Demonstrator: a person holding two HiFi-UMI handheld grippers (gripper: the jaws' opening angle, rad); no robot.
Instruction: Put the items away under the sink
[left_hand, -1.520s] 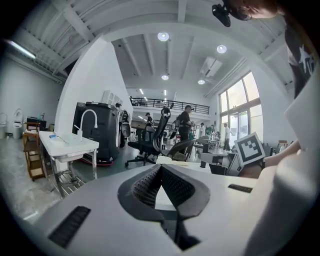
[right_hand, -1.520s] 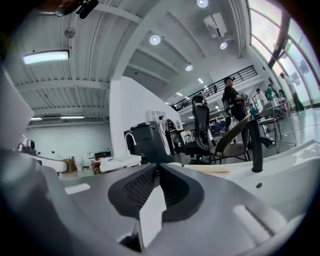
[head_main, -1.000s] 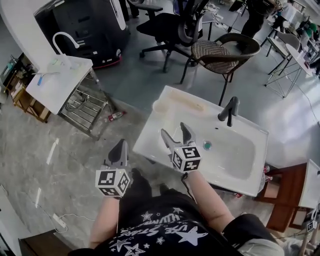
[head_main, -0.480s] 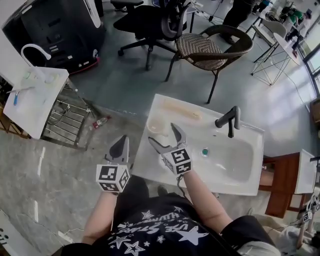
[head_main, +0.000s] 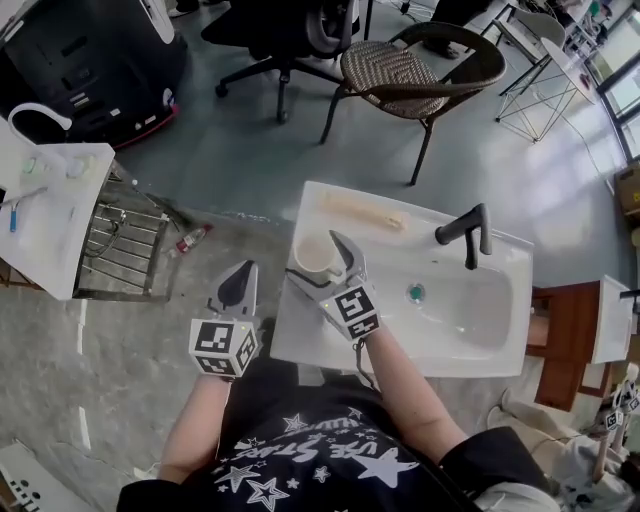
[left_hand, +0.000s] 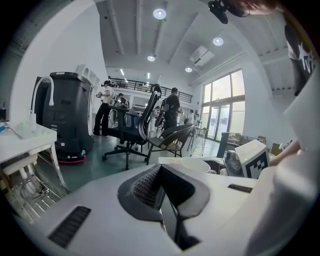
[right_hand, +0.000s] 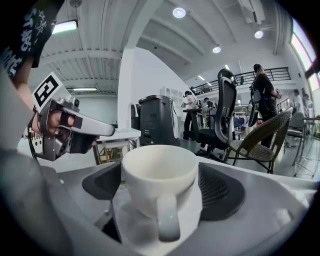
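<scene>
A white mug (head_main: 318, 255) stands upright on the far left corner of the white sink top (head_main: 296, 330). My right gripper (head_main: 312, 258) reaches around it; its jaws have just been opening and stand wide on either side of the mug. In the right gripper view the mug (right_hand: 159, 175) fills the gap with its handle toward the camera, and the right pad stands clear of it. My left gripper (head_main: 240, 285) hangs shut and empty over the floor, left of the sink. In its own view the left gripper (left_hand: 162, 187) has its pads together.
A black faucet (head_main: 470, 232) stands behind the basin (head_main: 470, 310), and a pale long item (head_main: 362, 212) lies along the back edge. A wicker chair (head_main: 400, 70) is beyond the sink. A second white sink unit (head_main: 45, 215) is at the left, with a bottle (head_main: 190, 240) on the floor.
My right gripper has moved toward the sink's far left corner and its jaws have spread around the mug. The left gripper has drifted forward and down, still shut.
</scene>
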